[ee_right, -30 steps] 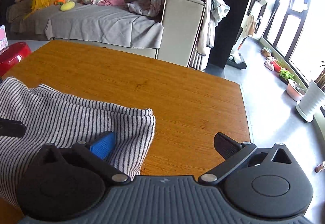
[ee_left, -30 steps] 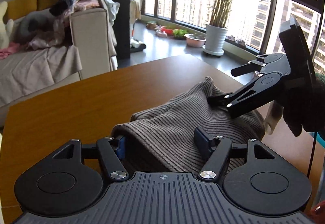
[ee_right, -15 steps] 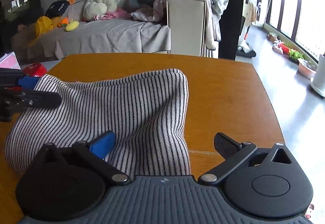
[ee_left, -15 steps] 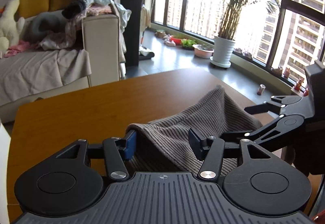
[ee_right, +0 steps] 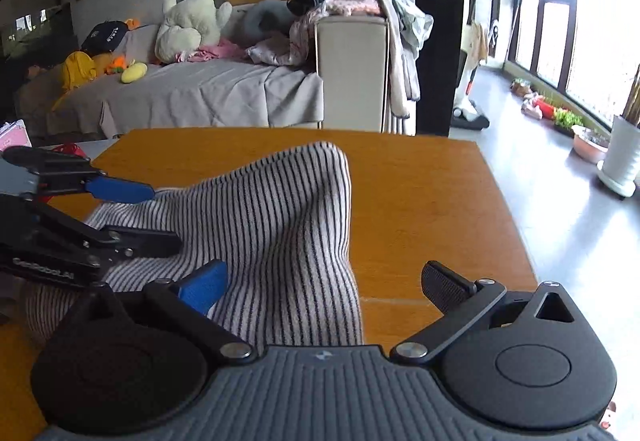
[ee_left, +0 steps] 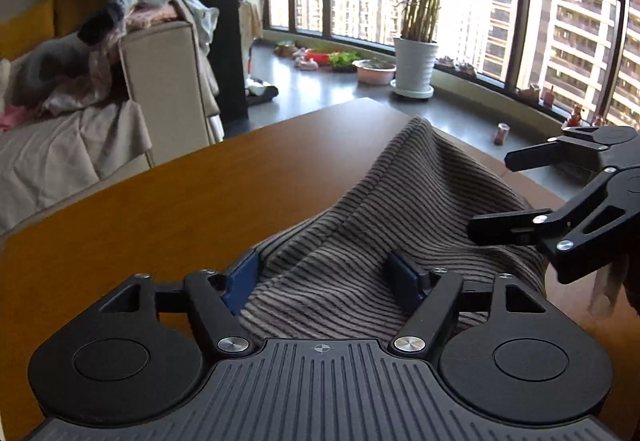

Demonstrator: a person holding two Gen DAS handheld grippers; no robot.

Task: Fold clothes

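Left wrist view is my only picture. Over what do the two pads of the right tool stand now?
Observer: The right tool is wide open, and its blue pad is over the grey striped knitted cloth.
Operator: And the other pad?
Observer: The black pad is past the cloth's edge, over the bare brown wooden table.
Operator: Is anything beyond the table's far left corner?
Observer: A red object and a pink box, both partly hidden.
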